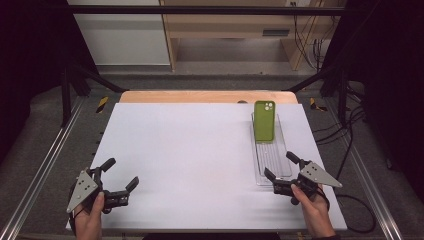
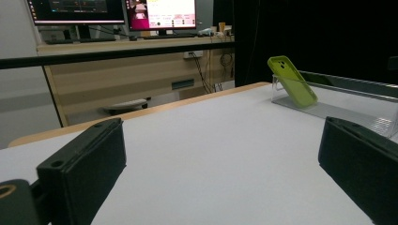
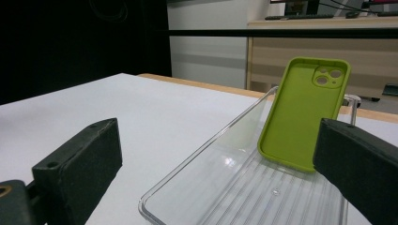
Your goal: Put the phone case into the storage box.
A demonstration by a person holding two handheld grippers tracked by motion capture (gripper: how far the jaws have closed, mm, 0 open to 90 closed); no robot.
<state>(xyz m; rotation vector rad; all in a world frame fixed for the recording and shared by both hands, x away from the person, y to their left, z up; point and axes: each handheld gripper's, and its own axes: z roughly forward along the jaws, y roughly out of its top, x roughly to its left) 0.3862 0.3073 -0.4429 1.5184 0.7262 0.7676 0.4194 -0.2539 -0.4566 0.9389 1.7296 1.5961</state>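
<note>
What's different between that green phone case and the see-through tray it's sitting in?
The green phone case is opaque and bright lime; the clear plastic tray is transparent with a ribbed floor. The case stands tilted, propped up at the tray's far end, while the tray lies flat on the white table. The case is also shorter than the tray, covering only its far part. Both are long rectangles with rounded corners, and neither gripper touches them.

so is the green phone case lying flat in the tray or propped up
Propped up. The green phone case leans tilted against the far end of the clear tray, its lower edge resting on the tray's ribbed floor.
</note>
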